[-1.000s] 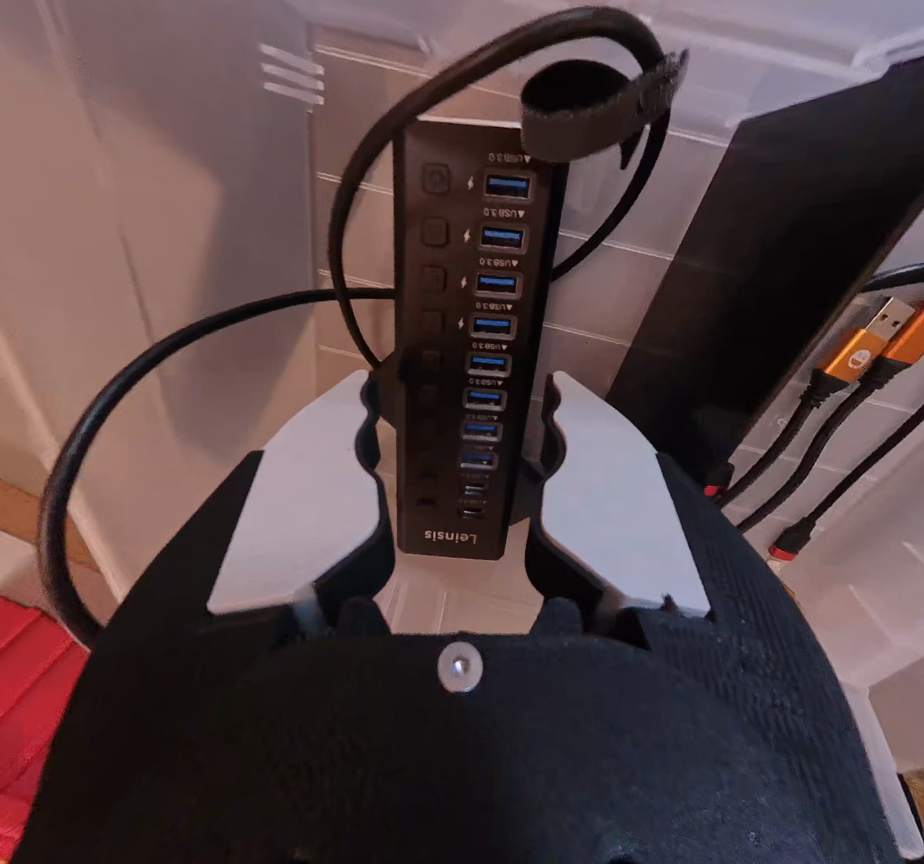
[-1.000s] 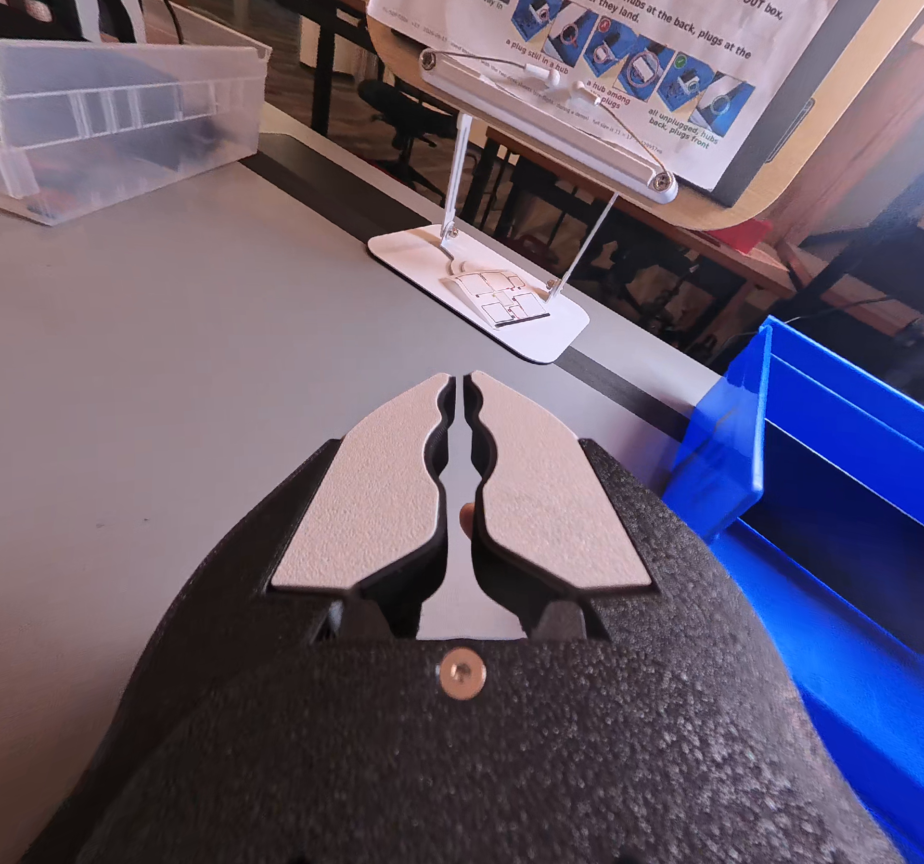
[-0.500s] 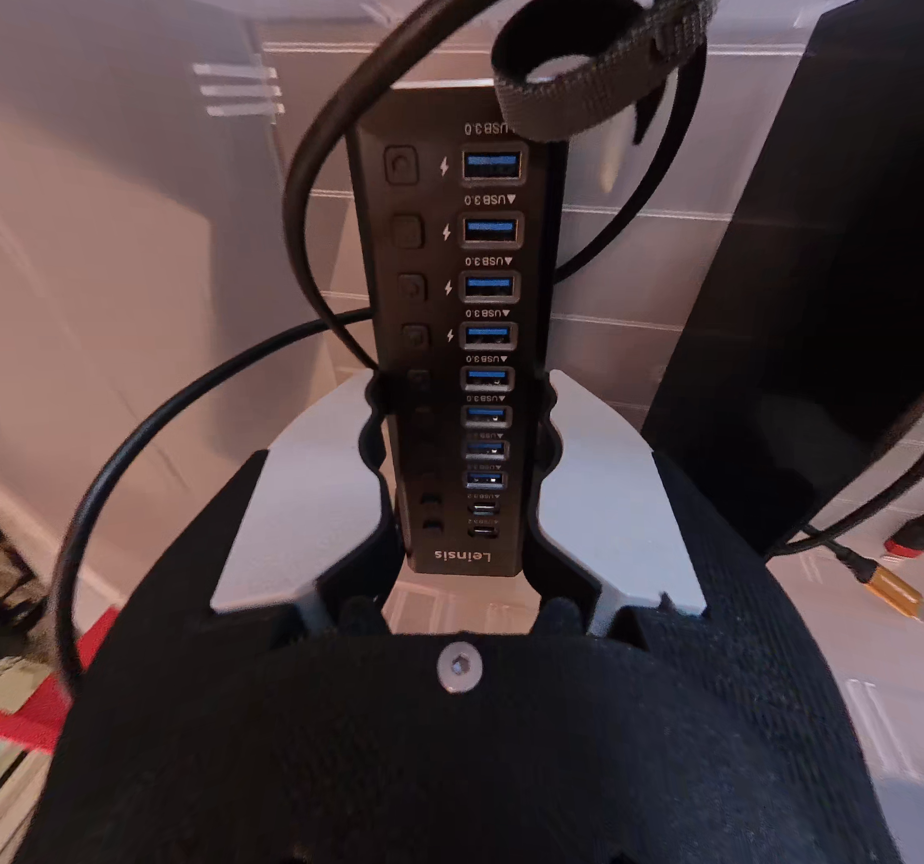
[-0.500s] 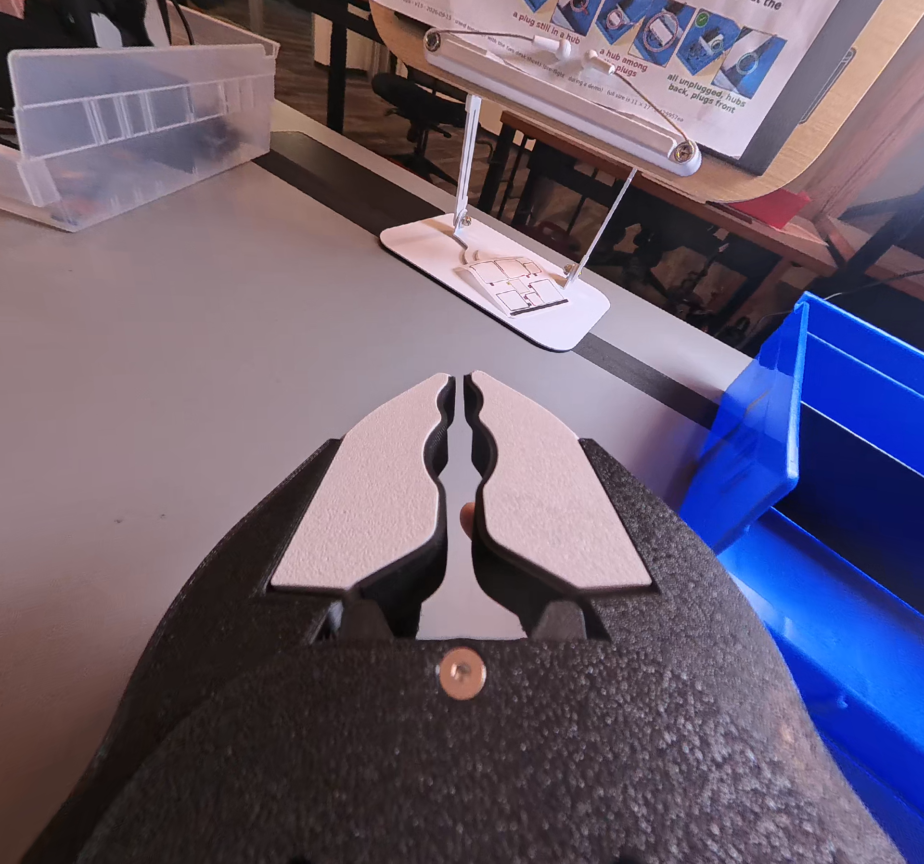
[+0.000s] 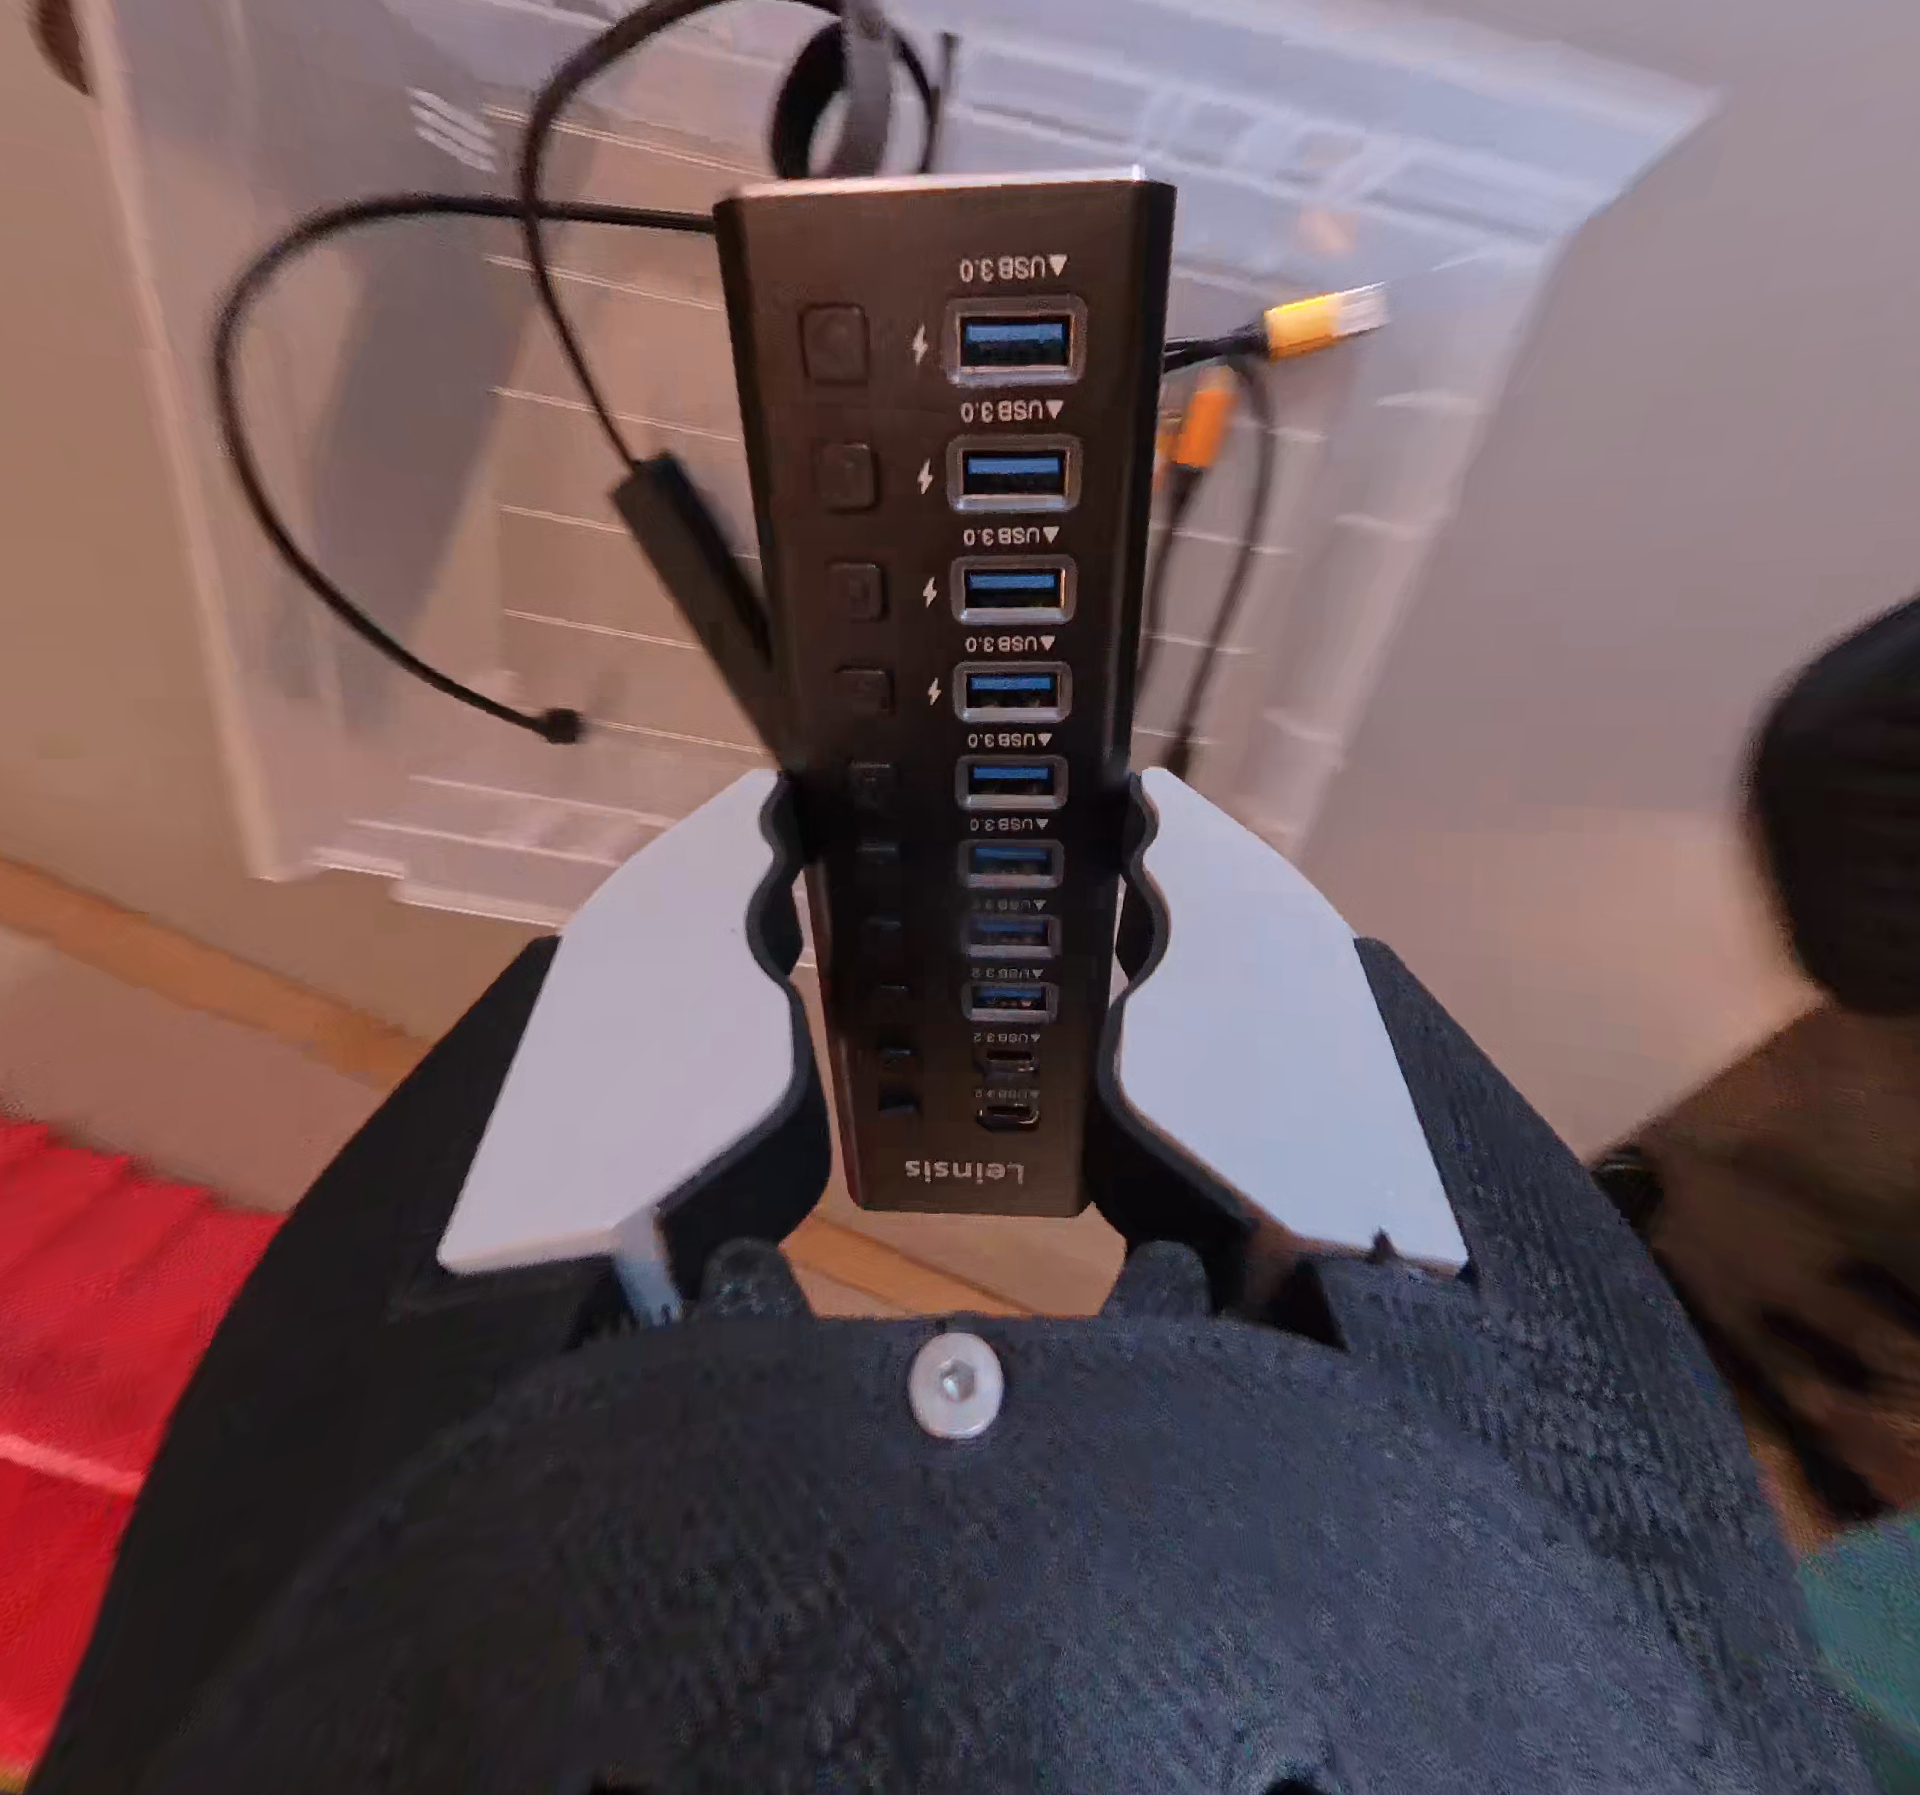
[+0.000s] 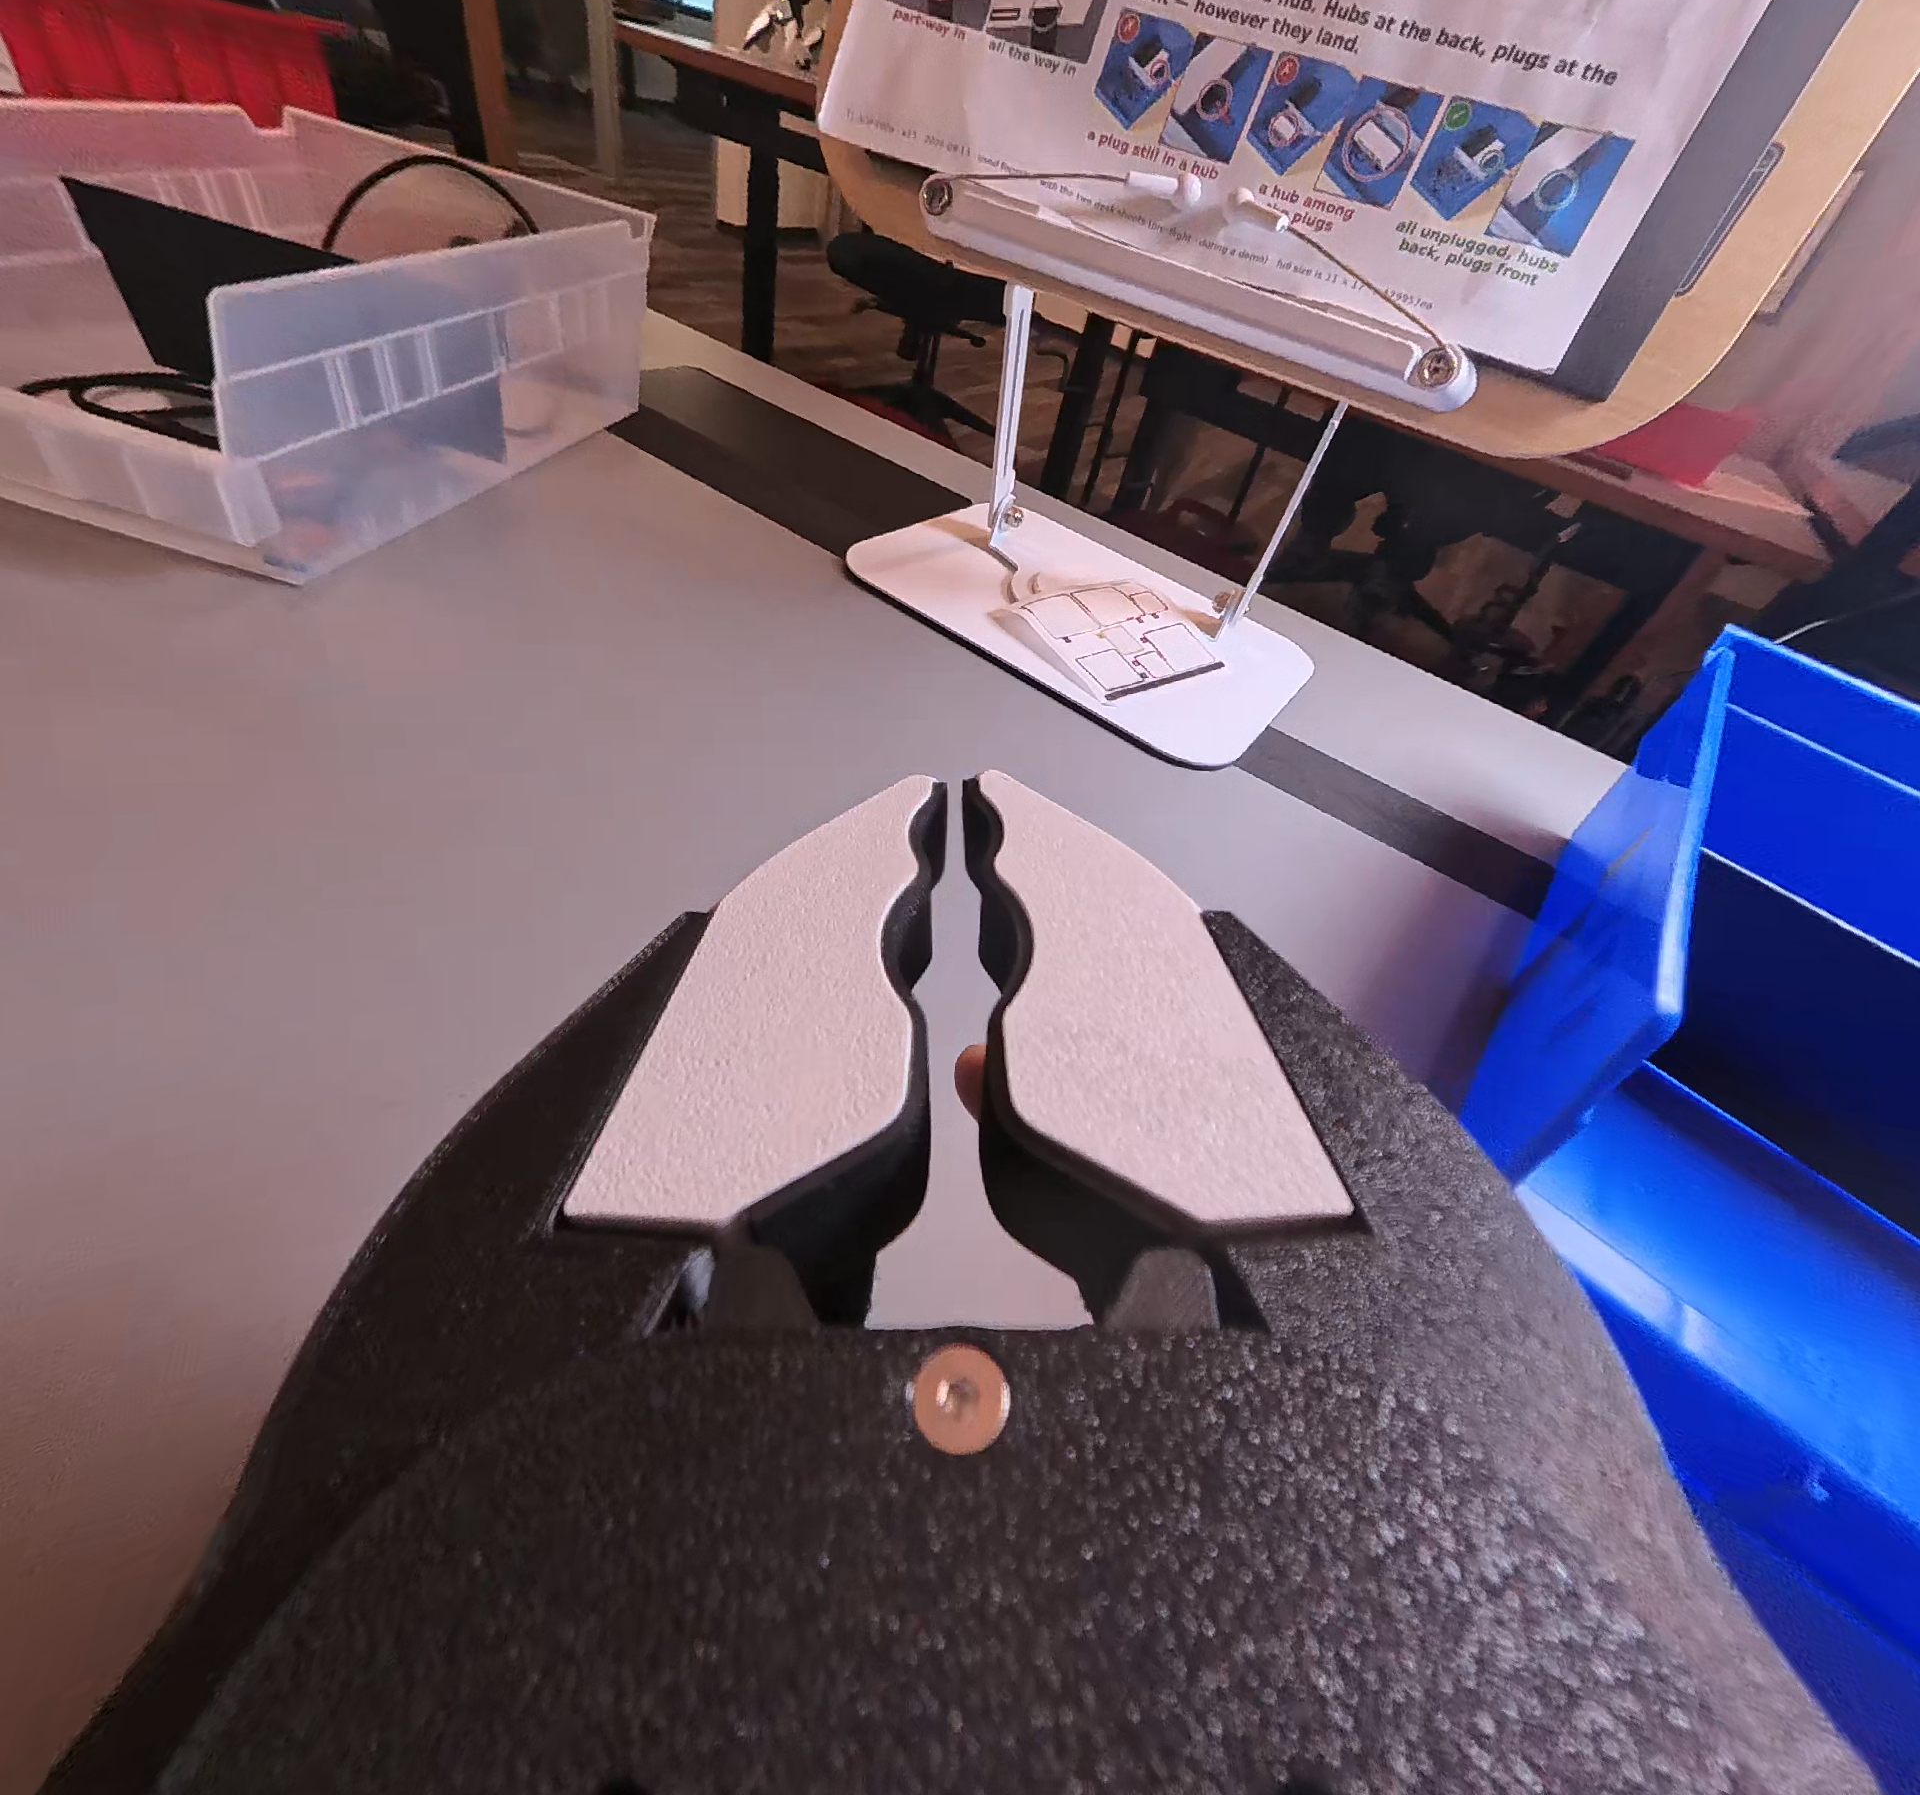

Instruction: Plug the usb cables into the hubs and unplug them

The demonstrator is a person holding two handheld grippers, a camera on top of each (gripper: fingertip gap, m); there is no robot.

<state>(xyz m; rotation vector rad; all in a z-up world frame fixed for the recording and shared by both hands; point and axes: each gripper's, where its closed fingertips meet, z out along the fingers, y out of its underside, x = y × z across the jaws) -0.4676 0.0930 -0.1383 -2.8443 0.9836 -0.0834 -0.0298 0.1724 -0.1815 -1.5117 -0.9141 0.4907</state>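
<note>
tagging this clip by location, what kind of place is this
Probably a shared lab or workshop set up for a demo: a grey worktable with clear and blue parts bins, an instruction sheet on a stand, and more desks and office chairs behind.

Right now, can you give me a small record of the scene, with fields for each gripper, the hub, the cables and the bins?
left gripper: shut on black USB hub, held by its lower end
hub ports: all visible ones empty
hub cable: hangs loose behind the hub
orange-plug cables: unplugged, in clear bin
right gripper: shut, holds nothing, over grey table
blue bin: to its right
instruction stand: ahead on the table
</note>
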